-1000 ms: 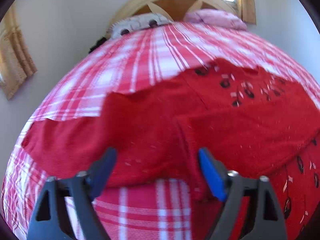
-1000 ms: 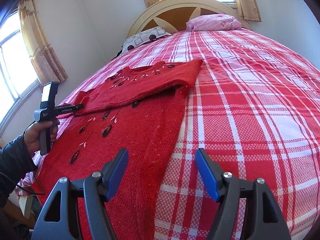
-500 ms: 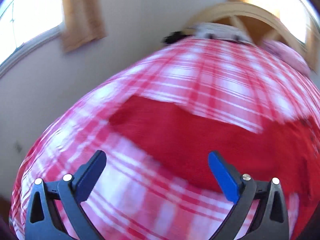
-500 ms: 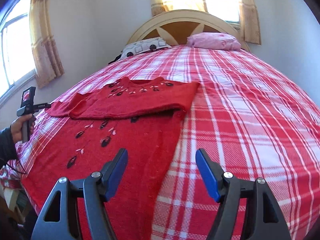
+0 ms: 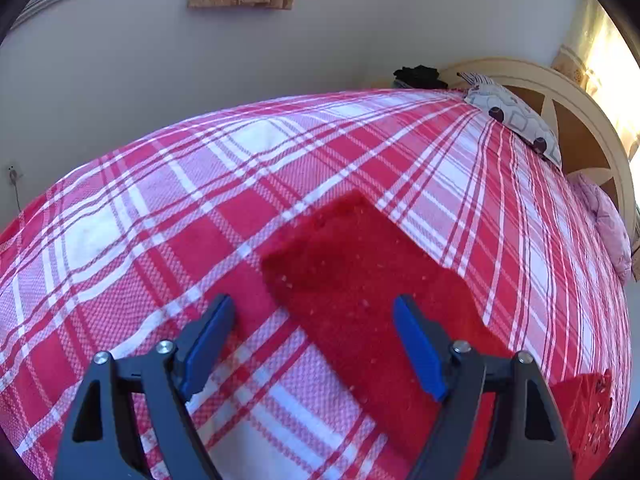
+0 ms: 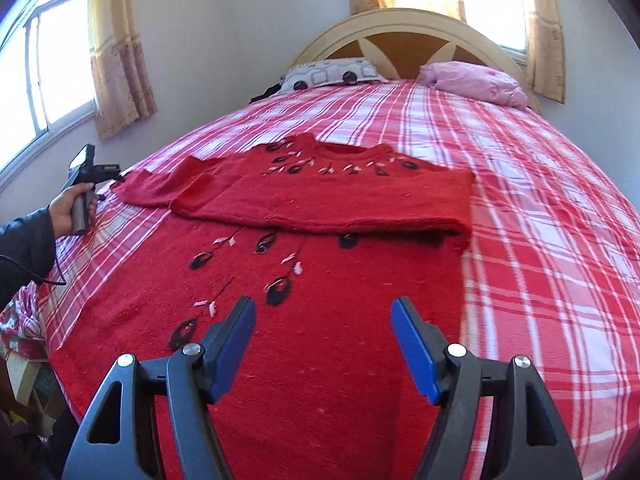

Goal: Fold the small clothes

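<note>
I saw a wide bed (image 6: 540, 216) covered in a red-and-white plaid woven spread, backed by a cream arched wooden headboard (image 6: 404, 24). On the spread lay a red knitted sweater (image 6: 320, 200) with dark leaf motifs, its top folded down over its body, one sleeve (image 5: 360, 264) flat. A grey patterned pillow (image 6: 332, 74) and a pink crumpled cushion (image 6: 472, 80) sat at the head.

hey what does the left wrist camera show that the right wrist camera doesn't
Only the left wrist view shows the sleeve end up close, lying between the closing, empty left tool. Only the right wrist view shows the whole red sweater, its folded-over top, the hand and the open right tool. Both show the plaid bedspread, patterned pillow and headboard.
</note>
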Available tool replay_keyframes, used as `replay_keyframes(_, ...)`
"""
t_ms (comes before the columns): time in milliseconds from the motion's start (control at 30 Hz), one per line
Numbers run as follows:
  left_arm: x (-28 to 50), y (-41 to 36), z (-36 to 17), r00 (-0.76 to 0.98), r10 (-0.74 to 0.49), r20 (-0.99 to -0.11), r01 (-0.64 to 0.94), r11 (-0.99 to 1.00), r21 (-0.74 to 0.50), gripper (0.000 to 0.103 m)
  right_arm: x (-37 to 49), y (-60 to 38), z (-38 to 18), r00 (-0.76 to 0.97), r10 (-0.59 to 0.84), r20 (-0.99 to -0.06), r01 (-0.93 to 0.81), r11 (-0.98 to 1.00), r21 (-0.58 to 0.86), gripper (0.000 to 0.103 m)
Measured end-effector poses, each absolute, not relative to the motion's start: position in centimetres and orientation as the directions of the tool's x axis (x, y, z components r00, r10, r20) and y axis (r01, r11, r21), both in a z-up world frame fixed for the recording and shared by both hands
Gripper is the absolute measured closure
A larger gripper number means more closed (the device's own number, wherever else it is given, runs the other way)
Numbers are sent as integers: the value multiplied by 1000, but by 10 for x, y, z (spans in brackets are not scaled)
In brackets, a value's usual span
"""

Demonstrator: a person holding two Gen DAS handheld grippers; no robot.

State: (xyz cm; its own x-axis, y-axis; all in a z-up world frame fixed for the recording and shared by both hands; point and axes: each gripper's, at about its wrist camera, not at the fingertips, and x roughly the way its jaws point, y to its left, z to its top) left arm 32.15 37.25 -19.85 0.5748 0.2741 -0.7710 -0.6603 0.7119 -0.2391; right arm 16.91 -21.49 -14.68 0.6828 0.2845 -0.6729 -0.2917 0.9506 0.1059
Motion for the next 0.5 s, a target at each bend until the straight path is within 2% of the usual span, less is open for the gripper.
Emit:
replay_keyframes(100,334,378,-198,572,261,-778,-654,718,-240,20,171,-209,-152,672,291,-681,-299,948,110,32)
replay_keyframes(167,336,383,-198,575,268,-773,-659,712,-244,27,172,-208,-154,667,299,-683,-301,946,120,32)
replay_keyframes(200,336,386,-198,577,276,-769,-665,705,-246,42,173,-208,-155,666,301,-683,-300,946,125,32)
replay_keyframes(233,336,387,-198,569,288,-770,-673,702,-235,63,174,-209,-155,667,303,-681,-297,946,130,32)
replay_keyframes(300,332,391,-197,586,272,-763,-664,701,-260,84,173,-210,-154,672,309,-673,-294,946,141,32)
replay_keyframes(400,323,392,-191,638,221,-737,-635,693,-342,85,171,-213,-156,675,318,-665,-290,944,156,32)
replay_keyframes(500,316,382,-177,660,242,-711,-622,707,-336,85,173,-218,-159,667,329,-668,-286,941,179,32)
